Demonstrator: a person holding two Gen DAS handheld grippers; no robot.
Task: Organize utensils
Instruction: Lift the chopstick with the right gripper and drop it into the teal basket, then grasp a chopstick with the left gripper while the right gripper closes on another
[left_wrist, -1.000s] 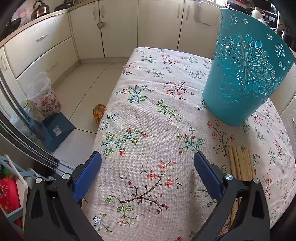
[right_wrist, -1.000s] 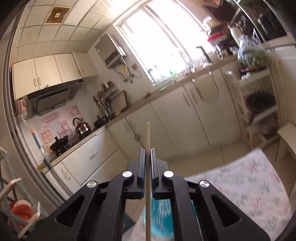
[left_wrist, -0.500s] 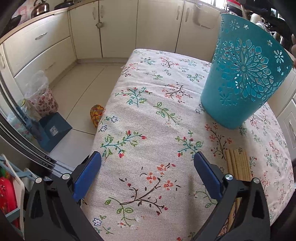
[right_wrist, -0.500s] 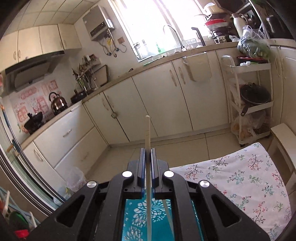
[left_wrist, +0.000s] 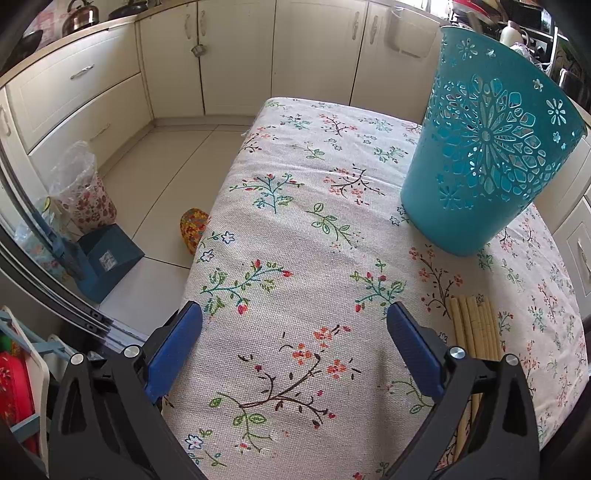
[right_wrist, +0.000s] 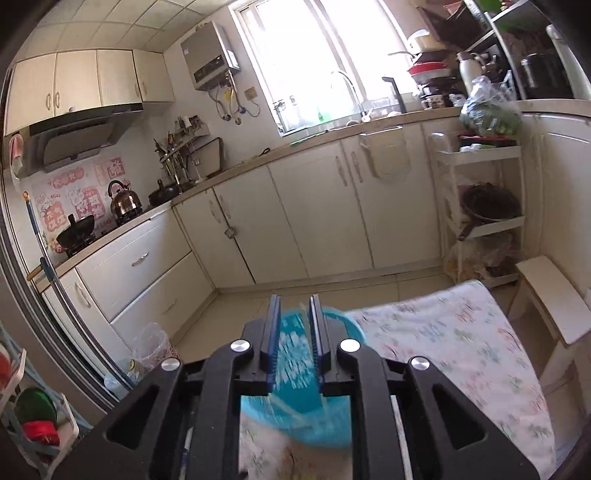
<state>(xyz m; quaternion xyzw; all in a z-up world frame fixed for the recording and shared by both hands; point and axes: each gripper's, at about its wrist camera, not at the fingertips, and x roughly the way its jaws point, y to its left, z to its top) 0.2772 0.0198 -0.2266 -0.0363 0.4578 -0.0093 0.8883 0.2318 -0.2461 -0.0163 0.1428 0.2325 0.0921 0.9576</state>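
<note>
The left gripper (left_wrist: 294, 345) is matte black plastic, two angular arms with triangular cut-outs, each tipped by a ribbed blue pad (left_wrist: 413, 350) and fastened with shiny round silver screws. The right gripper (right_wrist: 294, 334) is built alike, black with blue pads.

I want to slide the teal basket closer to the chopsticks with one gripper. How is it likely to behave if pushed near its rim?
The teal basket will probably tip rather than slide: it is tall, and its base is narrower than its rim. Its cut-out plastic walls suggest it is light, so it may move easily. The floral tablecloth might bunch or drag under it. Pushing low, near the base, seems safer.
</note>
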